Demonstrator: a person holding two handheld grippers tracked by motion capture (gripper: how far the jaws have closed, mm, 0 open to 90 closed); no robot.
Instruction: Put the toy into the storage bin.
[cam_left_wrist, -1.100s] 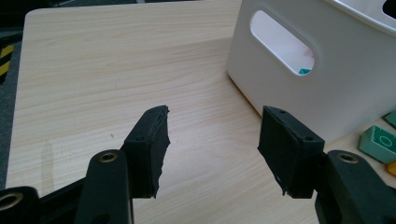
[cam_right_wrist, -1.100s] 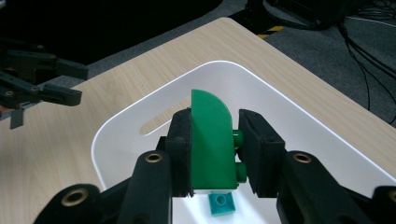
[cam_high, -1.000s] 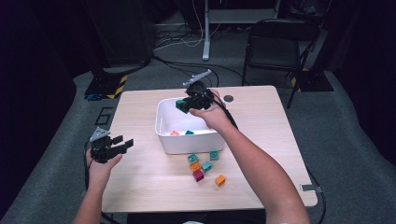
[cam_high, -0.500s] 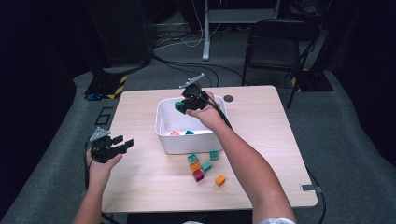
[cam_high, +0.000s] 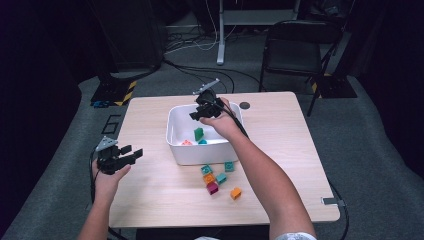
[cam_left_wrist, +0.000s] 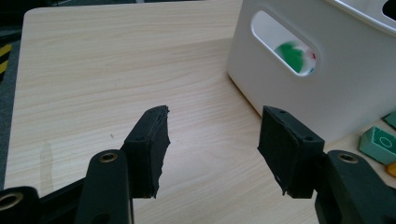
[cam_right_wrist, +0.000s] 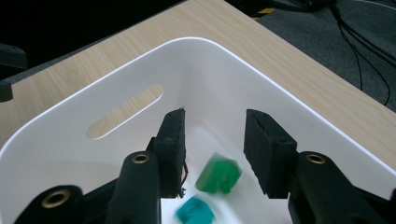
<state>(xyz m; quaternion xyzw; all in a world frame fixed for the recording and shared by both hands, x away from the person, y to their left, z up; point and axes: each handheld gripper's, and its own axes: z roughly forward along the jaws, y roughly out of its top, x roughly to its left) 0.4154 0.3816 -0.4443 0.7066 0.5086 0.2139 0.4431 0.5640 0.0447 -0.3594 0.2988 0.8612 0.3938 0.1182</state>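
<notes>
My right gripper (cam_high: 196, 114) hangs over the white bin (cam_high: 175, 145). Its jaws have just been opening and nothing sits between them in the right gripper view (cam_right_wrist: 212, 116). A green block (cam_high: 199, 133) lies below them inside the bin, blurred (cam_right_wrist: 218, 175), beside a teal block (cam_right_wrist: 196, 212). My left gripper (cam_high: 134, 154) rests at the table's left side, open and empty (cam_left_wrist: 215, 112), facing the bin's handle slot, through which the green block (cam_left_wrist: 292, 56) shows.
Several loose blocks lie in front of the bin: teal (cam_high: 229, 166), orange (cam_high: 235, 193), magenta (cam_high: 213, 188). One teal block (cam_left_wrist: 380, 144) shows by the bin's corner. A black chair (cam_high: 295, 45) stands beyond the table's far edge.
The right gripper sank toward the bin and its jaws parted. The green block that it held has left the jaws and is now down in the bin. The left gripper stayed put.
</notes>
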